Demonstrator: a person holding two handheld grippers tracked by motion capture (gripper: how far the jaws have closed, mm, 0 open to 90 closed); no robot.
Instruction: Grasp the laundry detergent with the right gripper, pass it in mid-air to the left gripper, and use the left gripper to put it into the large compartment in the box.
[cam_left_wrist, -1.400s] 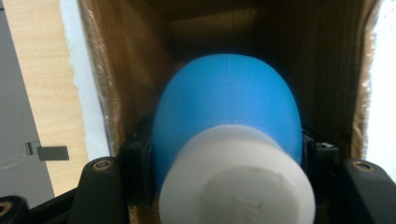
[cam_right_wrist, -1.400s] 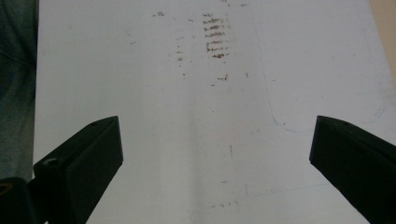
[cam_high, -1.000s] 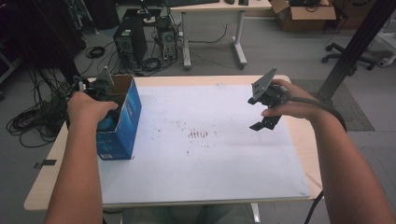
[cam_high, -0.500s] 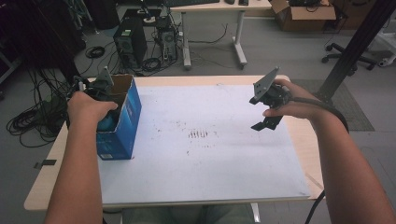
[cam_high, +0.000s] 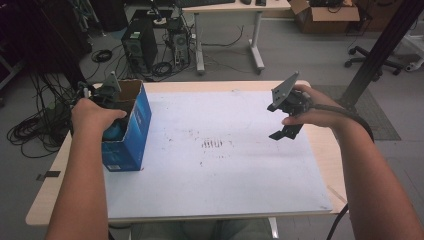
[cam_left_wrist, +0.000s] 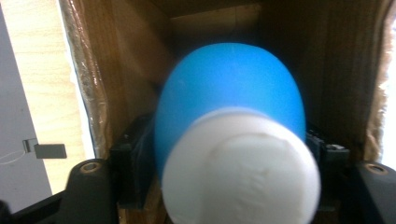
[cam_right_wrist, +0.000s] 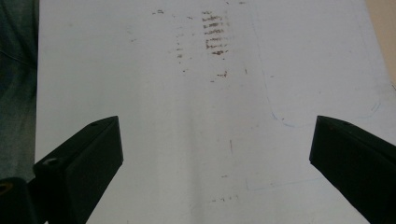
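A blue rounded object with a white cap (cam_left_wrist: 231, 112) sits between the black jaws of my left gripper (cam_left_wrist: 224, 158), inside an open blue cardboard box (cam_high: 132, 127) at the table's left edge. Those jaws have just been opening and now flank the object loosely; it looks blurred. In the high view the left hand (cam_high: 92, 115) covers the gripper at the box's mouth. My right gripper (cam_high: 276, 121) hovers over the right side of the white sheet (cam_high: 225, 170), jaws wide apart (cam_right_wrist: 215, 154) with nothing between them.
Dark smudges (cam_high: 215, 144) mark the middle of the sheet. The box's brown inner walls (cam_left_wrist: 126, 70) close in on the left gripper. Beyond the table stand computer towers (cam_high: 142, 47), floor cables (cam_high: 35, 130), another table and a black post (cam_high: 380, 50).
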